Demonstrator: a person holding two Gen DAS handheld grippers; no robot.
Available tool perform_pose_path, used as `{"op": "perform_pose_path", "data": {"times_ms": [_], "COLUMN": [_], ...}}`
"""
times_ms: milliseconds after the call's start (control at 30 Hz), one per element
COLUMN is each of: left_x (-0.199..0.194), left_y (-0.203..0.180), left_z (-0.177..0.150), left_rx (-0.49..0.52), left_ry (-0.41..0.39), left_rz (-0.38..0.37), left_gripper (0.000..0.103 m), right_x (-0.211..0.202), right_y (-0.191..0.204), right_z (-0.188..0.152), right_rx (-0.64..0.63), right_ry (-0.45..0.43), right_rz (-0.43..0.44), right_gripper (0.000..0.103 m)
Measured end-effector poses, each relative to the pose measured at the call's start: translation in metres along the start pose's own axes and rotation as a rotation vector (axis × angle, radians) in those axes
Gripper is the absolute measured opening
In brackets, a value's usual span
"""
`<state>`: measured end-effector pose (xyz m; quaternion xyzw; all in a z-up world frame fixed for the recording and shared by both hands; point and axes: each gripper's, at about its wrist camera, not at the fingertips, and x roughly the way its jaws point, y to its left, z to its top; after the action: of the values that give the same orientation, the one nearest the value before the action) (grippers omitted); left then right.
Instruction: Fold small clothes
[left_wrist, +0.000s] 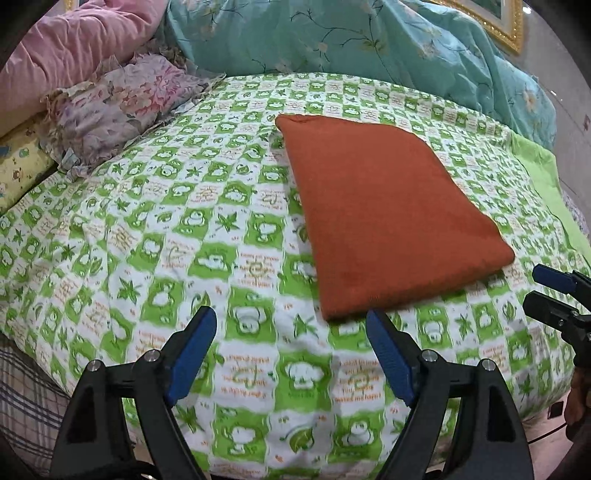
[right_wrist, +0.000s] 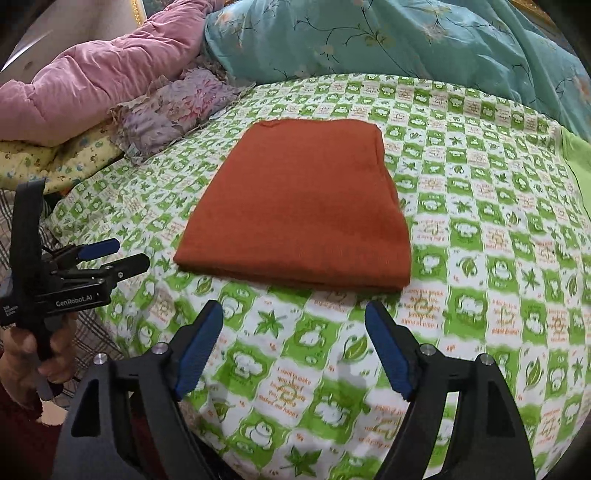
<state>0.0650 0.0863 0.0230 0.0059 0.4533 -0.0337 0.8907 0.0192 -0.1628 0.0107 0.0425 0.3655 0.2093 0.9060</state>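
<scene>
The rust-orange cloth (right_wrist: 299, 218) lies folded into a flat, smooth rectangle on the green-and-white checked bedsheet (right_wrist: 480, 258). The left gripper (left_wrist: 291, 325) and right gripper (right_wrist: 295, 317) stand wide apart, empty, just short of its near edge.

One folded orange cloth (left_wrist: 384, 214), two tongs (left_wrist: 291, 343) (right_wrist: 293, 339), one green-checked sheet (left_wrist: 166, 221), one pink quilt (right_wrist: 110, 74).

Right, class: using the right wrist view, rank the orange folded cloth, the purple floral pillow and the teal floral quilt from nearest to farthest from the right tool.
1. orange folded cloth: just ahead of the right tool, centre of the bed.
2. purple floral pillow: farther back, on the left.
3. teal floral quilt: farthest, heaped along the back.
</scene>
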Motion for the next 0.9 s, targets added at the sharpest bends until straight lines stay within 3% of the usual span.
{"op": "perform_pose_path", "data": {"times_ms": [433, 900], "left_x": [0.028, 0.049], "left_y": [-0.011, -0.014], "left_z": [0.027, 0.048], "left_rx": [0.033, 0.052], "left_ry": [0.050, 0.082], "left_rz": [0.094, 0.126], "left_gripper": [0.084, 0.086], "right_x": [0.032, 0.058], "right_y": [-0.019, -0.020], "right_z": [0.037, 0.055], "right_rx": [0.083, 0.059], "right_ry": [0.061, 0.134], "right_rz": [0.013, 0.019], "right_gripper": [0.080, 0.081]}}
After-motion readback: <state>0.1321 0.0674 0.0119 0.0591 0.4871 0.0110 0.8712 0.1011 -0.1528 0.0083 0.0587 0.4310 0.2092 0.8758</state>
